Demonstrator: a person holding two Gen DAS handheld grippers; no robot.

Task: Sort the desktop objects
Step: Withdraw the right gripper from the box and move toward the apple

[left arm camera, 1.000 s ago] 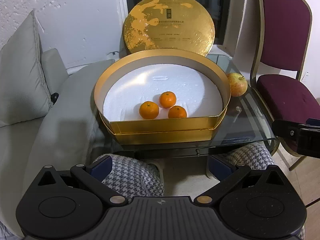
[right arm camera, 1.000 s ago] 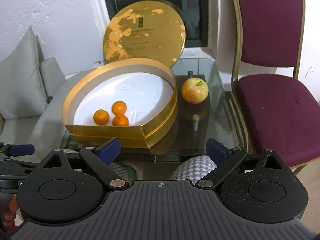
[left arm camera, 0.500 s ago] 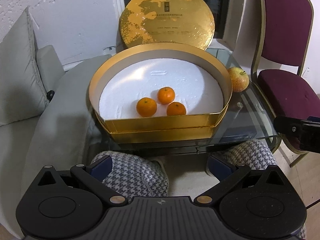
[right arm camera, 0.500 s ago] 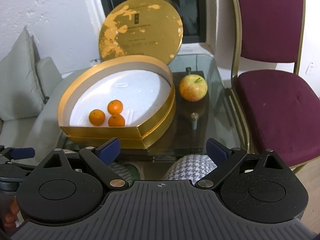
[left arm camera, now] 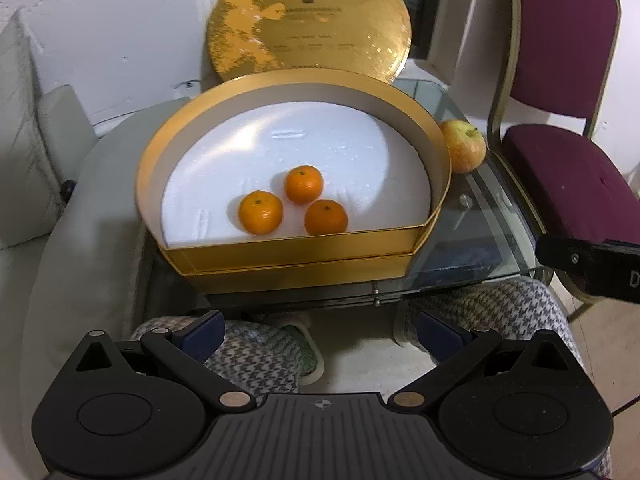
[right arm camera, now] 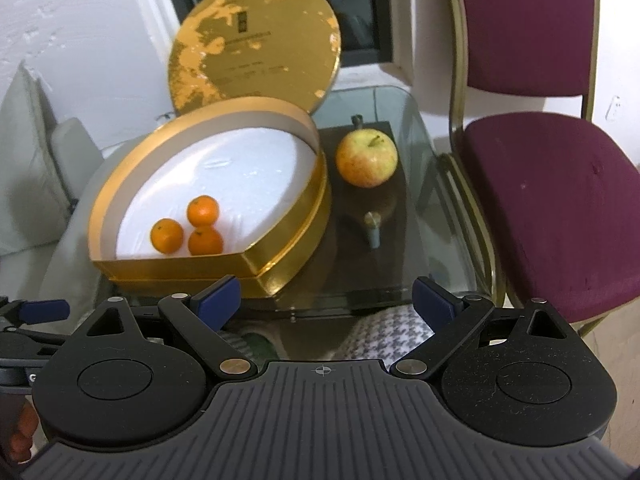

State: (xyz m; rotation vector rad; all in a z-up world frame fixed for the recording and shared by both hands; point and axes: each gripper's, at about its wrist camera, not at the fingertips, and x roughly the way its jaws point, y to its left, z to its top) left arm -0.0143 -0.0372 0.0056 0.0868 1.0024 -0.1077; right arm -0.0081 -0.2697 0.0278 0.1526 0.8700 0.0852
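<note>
A gold round box [left arm camera: 288, 256] [right arm camera: 280, 264] with a white foam floor sits on a glass table [left arm camera: 480, 248] [right arm camera: 416, 240]. Three small oranges [left arm camera: 304, 200] [right arm camera: 188, 228] lie near its flat front wall. A yellow-red apple [left arm camera: 464, 148] [right arm camera: 366, 156] rests on the glass just right of the box. My left gripper [left arm camera: 320, 334] hangs open in front of the table, short of the box. My right gripper [right arm camera: 326, 302] is open too, near the table's front edge, with the apple ahead of it. Nothing is held.
The box's gold lid [left arm camera: 308, 20] [right arm camera: 256, 44] leans upright behind it against the wall. A maroon chair [left arm camera: 568, 176] [right arm camera: 552, 200] stands right of the table, grey cushions [left arm camera: 32, 160] to the left. A person's patterned knees [left arm camera: 256, 352] sit under the front edge.
Both grippers have moved forward and closer to the table; the box and the apple look larger. Neither gripper's fingers have changed their spread.
</note>
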